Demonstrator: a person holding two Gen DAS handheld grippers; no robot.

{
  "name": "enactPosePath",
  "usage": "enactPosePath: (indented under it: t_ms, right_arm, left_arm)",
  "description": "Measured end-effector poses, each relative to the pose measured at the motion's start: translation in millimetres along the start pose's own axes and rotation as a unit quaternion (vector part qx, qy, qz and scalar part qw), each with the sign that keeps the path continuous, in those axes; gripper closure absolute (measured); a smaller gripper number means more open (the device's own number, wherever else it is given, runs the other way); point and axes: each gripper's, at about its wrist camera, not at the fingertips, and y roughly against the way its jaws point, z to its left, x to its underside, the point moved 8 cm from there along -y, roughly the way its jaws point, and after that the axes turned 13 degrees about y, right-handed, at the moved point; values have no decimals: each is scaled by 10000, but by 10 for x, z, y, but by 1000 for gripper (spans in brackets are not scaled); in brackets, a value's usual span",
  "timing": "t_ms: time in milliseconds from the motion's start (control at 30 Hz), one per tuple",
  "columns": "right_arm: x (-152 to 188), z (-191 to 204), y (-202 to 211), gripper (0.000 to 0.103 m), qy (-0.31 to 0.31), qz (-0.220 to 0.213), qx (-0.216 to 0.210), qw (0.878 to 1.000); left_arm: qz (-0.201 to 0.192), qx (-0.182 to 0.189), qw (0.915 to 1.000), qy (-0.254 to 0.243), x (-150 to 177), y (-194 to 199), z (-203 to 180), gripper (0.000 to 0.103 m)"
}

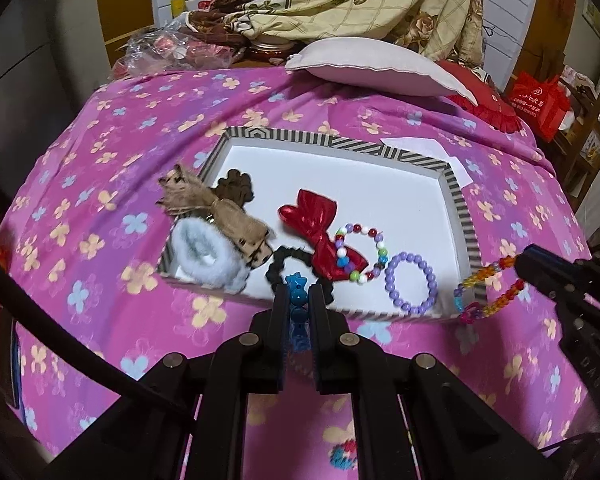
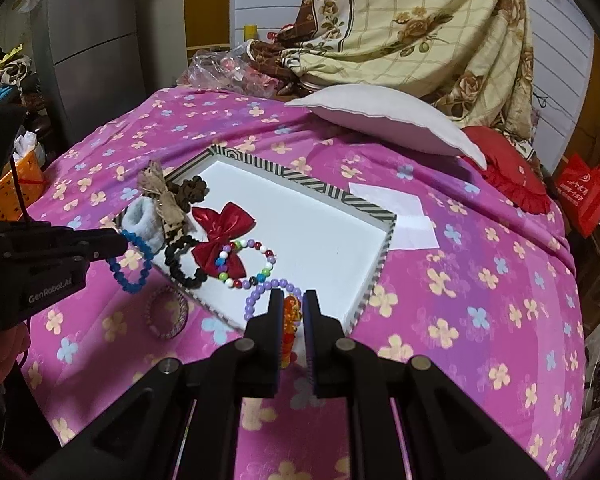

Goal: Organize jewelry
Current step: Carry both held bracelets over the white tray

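A striped-rim white tray [image 1: 342, 144] [image 2: 374, 280] lies on the pink flowered bedspread. In it lie a red bow [image 1: 314, 222] [image 2: 220, 226], a multicoloured bead bracelet [image 1: 376, 240] [image 2: 268, 262], a purple bead bracelet [image 1: 410, 282] [image 2: 254, 296], a black scrunchie [image 1: 278, 266] [image 2: 176, 264], a white fluffy scrunchie [image 1: 210, 254] and a burlap bow [image 1: 216, 212]. My left gripper [image 1: 299, 294] [image 2: 118, 240] is shut on a blue bead bracelet [image 1: 298, 300] [image 2: 130, 268] at the tray's near edge. My right gripper [image 2: 292, 300] [image 1: 518, 266] is shut on an orange rainbow bracelet [image 2: 292, 320] [image 1: 484, 292] at the tray's near right corner.
A pink woven bracelet [image 2: 167, 312] lies on the bedspread in front of the tray. A white pillow [image 1: 376, 66], a red cushion [image 1: 488, 106], white paper [image 2: 404, 216] and heaped floral bedding [image 1: 360, 0] lie behind. A red bag [image 1: 540, 104] stands at the right.
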Motion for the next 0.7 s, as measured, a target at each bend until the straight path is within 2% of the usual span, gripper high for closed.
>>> enactPosePath:
  t_ms: [367, 533, 700]
  right_arm:
    - [-244, -168, -405, 94, -55, 46, -143, 9999]
    - [-374, -327, -655, 94, -283, 13, -290, 9992]
    - [-318, -560, -1071, 94, -353, 289, -116, 9989]
  left_arm:
    - [157, 304, 9994, 91, -448, -295, -328, 82]
    - [220, 257, 9994, 115, -649, -554, -453, 82]
    - [418, 321, 9984, 220, -771, -892, -547, 82]
